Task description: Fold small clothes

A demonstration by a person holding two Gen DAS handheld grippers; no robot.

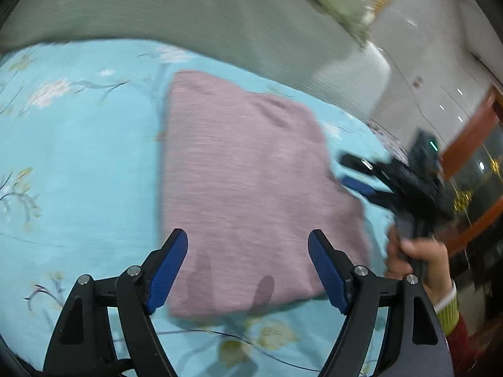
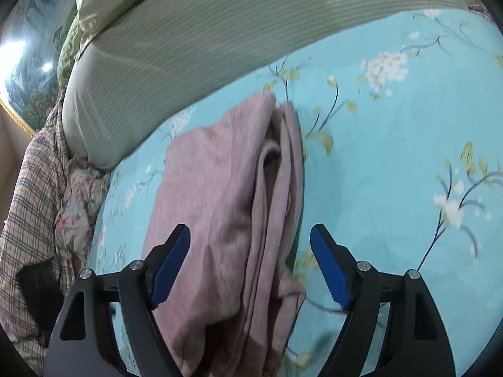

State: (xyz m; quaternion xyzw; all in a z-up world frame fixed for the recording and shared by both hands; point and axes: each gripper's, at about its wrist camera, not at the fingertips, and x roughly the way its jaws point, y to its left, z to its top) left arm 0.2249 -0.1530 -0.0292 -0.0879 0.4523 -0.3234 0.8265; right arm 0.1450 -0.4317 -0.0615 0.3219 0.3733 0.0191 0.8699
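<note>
A mauve knit garment (image 1: 245, 172) lies folded into a flat rectangle on a turquoise floral bedsheet (image 1: 78, 157). My left gripper (image 1: 248, 242) hangs over its near edge, open, with nothing pressed between the blue pads. At the garment's right edge my right gripper (image 1: 345, 171) is open too, held by a hand (image 1: 421, 257). In the right wrist view the garment (image 2: 226, 188) shows its stacked folded layers along one side. The right gripper (image 2: 250, 235) stands open above that end, clear of the cloth, over the sheet (image 2: 393, 157).
A grey-green striped quilt (image 1: 188, 15) (image 2: 188, 47) lies along the far side of the bed. Plaid fabric (image 2: 28, 188) and a floral cloth (image 2: 78, 194) are bunched at the left. Wooden furniture (image 1: 471, 144) stands beyond the bed at the right.
</note>
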